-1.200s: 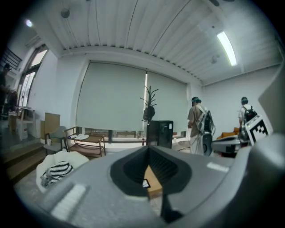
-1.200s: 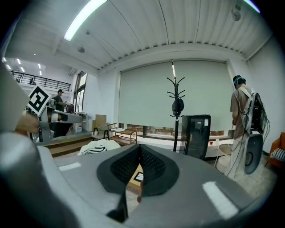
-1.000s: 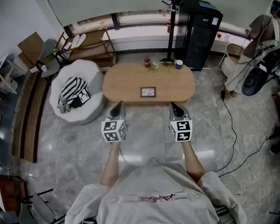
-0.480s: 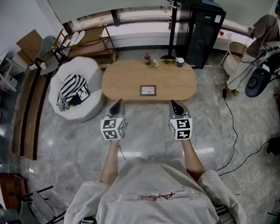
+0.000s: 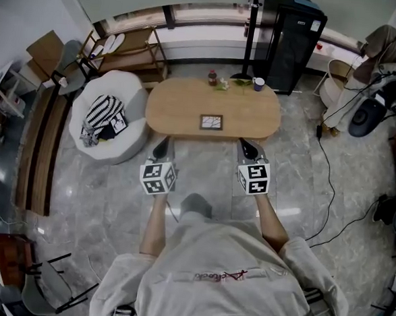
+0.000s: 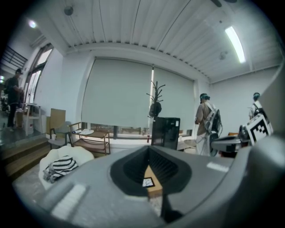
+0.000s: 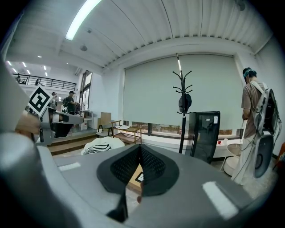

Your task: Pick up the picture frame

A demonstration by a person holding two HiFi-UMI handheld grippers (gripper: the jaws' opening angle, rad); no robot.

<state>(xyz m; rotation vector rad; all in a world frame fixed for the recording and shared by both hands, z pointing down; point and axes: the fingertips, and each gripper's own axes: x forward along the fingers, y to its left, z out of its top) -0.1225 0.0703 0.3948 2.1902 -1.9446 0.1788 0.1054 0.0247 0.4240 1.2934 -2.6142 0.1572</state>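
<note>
Holding both forearms out fwd and roughly parallel, the person aims the left gripper (image 5: 161,147) & right gripper (image 5: 247,148) at the near edge of the table (image 5: 181,109), tips just short of it and tilted slightly down. Both grippers' jaws are pressed together w/ nothing between them. The picture frame (image 5: 211,122) lies flat near the table's middle, apart from both grippers. Table: oval, smooth light wood, w/ a bottle (image 5: 212,77) & mug (image 5: 258,84) at the far edge. Floor (image 5: 203,181): glossy grey stone tiles. A white rounded beanbag (image 5: 125,88) w/ striped b/w cloth (image 5: 105,114) sits to the left; a black cabinet (image 5: 295,42) & coat stand (image 5: 251,29) stand behind the table.
</note>
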